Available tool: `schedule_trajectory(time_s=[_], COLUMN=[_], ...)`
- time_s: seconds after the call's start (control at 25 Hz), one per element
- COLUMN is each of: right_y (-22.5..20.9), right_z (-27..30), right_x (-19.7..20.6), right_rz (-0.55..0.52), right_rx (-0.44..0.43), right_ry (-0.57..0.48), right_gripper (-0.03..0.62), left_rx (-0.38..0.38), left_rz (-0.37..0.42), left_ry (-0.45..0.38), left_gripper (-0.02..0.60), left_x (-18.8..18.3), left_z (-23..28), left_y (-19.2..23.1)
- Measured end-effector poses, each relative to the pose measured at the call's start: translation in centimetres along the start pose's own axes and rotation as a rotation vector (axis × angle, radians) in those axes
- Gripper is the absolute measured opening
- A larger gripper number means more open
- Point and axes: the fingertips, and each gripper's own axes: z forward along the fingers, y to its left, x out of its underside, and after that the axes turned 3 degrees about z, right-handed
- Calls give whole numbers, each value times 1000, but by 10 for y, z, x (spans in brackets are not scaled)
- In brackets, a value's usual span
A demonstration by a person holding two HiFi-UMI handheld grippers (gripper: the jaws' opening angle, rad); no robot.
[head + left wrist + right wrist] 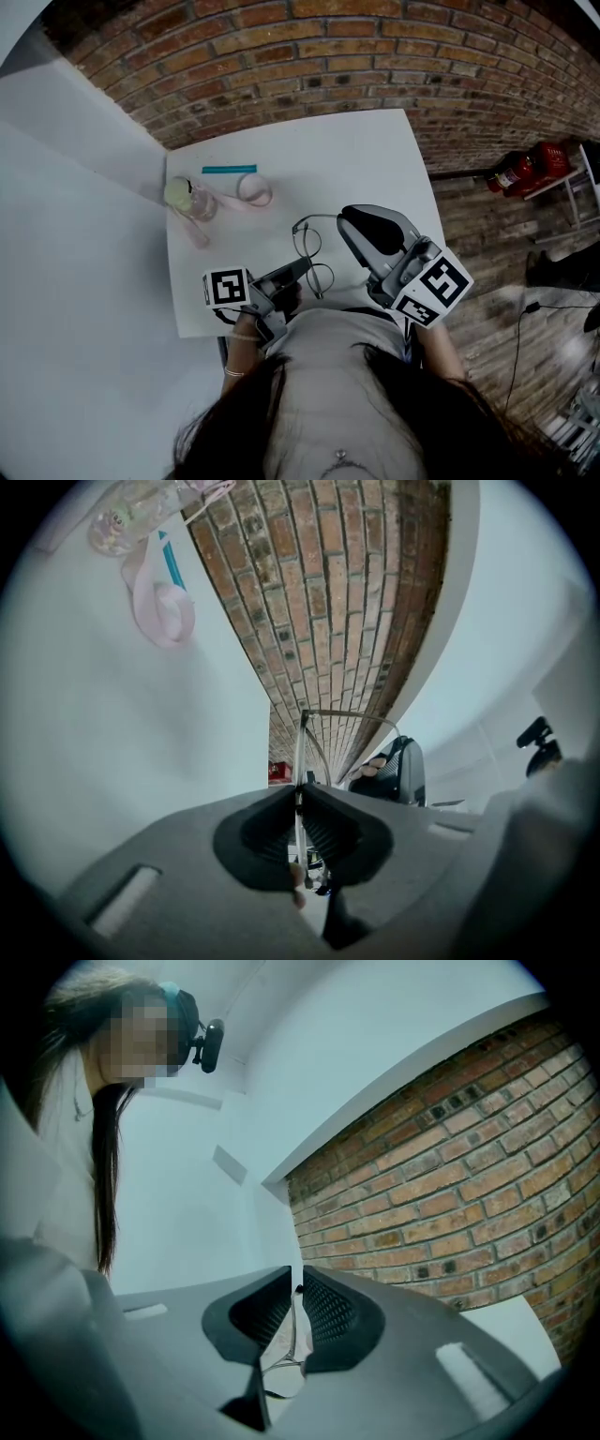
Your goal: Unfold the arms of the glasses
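Left gripper (300,794) is clamped on the thin metal wire-frame glasses (307,240) with round clear lenses, frame wire pinched edge-on between its ribbed black pads. Right gripper (295,1283) is closed too, with a thin wire of the same frame between its pads. It looks like the temple arm (322,217), which runs to its tip at 2 o'clock of the lenses. The glasses are held between the two grippers, over the near edge of the matte white table (375,159), about 6 o'clock on it

Step as I read it: swinging one arm out. To do it well:
- left holds the front steady
- right sweeps an arc about the hinge, not a straight pull
- the wire is thin and springy, so grip lightly and stop at the hinge limit
- no twist across the lenses

Can't tell whether the other arm is folded

Well apart, at 10–11 o'clock on the table:
- clear plastic bottle with pale yellow-green cap (187,199)
- soft pink ribbon loop (255,192)
- straight teal stick (229,170)

Rough red brickwork (375,56) at 12 o'clock
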Motion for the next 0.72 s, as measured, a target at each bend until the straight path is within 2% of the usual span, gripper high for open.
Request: schedule_trajectory(time_s=[0.72], right_y=[-2], right_z=[-3], right_x=[-5], right_rz=[-3], right_rx=[18], right_ry=[-20], right_gripper=[41], left_rx=[-9], left_rz=[-11], left_ry=[-83], left_gripper=[21], left_x=[-16], left_z=[-11], left_y=[4])
